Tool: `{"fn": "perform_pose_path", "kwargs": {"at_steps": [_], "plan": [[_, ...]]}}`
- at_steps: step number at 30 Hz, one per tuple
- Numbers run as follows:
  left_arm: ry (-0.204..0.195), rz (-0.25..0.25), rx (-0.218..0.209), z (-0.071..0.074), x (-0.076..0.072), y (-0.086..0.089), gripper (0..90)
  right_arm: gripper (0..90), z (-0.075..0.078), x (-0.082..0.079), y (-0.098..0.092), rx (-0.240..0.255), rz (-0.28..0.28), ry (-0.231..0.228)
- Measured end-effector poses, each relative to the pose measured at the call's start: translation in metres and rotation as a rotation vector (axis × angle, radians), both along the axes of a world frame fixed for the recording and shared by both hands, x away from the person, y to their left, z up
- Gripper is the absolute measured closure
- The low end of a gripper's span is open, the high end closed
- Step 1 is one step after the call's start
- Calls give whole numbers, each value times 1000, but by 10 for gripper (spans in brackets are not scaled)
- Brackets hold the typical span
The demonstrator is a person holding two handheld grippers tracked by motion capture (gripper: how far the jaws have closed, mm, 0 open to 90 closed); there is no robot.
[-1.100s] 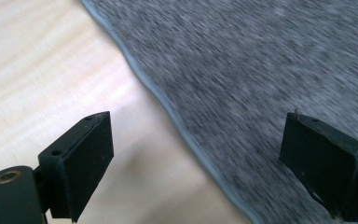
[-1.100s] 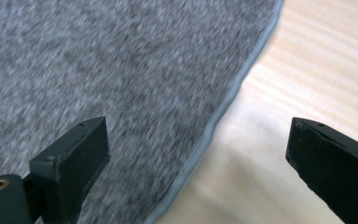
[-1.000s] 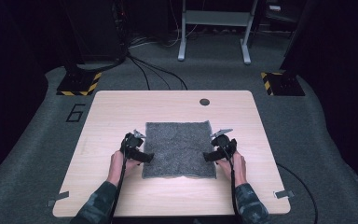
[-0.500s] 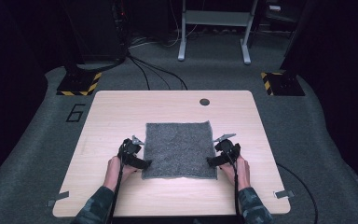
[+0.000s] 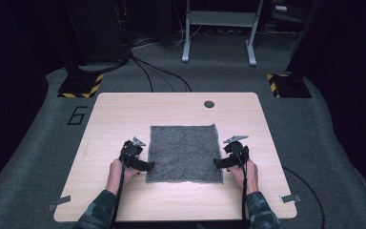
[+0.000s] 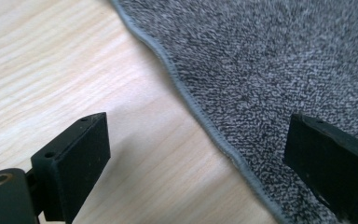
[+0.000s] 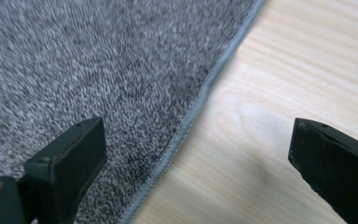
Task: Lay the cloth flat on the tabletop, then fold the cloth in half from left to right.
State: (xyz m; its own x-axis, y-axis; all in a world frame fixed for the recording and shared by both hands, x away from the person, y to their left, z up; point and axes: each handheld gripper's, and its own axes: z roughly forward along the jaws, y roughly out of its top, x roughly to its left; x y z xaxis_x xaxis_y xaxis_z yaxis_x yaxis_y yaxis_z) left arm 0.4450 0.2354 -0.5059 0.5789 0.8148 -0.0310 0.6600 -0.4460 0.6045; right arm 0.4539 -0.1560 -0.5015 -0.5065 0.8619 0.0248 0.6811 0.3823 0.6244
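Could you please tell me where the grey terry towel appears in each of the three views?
High view: the grey terry towel lies flat at the table's centre.
Left gripper view: it covers the upper right.
Right gripper view: it covers the left.
Shared landmark: its stitched hem.

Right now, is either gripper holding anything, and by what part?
Nothing is held. The left gripper and right gripper are open, each straddling a side hem of the grey towel.
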Motion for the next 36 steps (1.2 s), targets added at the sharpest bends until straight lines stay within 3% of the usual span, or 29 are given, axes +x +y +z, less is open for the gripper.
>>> {"fn": "perform_pose_path", "kwargs": {"at_steps": [4, 8, 13, 21, 29, 36], "plan": [[4, 12, -1, 3, 1, 4, 67, 44, 6, 1, -4, 12, -4, -21], [-11, 26, -10, 9, 6, 6, 68, 48, 7, 2, -4, 18, -12, -20], [-2, 32, -6, 10, 16, 5, 68, 52, 8, 8, -5, 26, -8, -19], [29, 64, -54, 5, 37, 7, 63, 62, 11, 24, -2, 53, -1, -4], [36, 67, -50, 8, 55, 5, 56, 67, 12, 36, 1, 74, 2, -2], [30, 69, -48, 11, 60, 4, 58, 69, 17, 36, 4, 67, 19, -3]]}}
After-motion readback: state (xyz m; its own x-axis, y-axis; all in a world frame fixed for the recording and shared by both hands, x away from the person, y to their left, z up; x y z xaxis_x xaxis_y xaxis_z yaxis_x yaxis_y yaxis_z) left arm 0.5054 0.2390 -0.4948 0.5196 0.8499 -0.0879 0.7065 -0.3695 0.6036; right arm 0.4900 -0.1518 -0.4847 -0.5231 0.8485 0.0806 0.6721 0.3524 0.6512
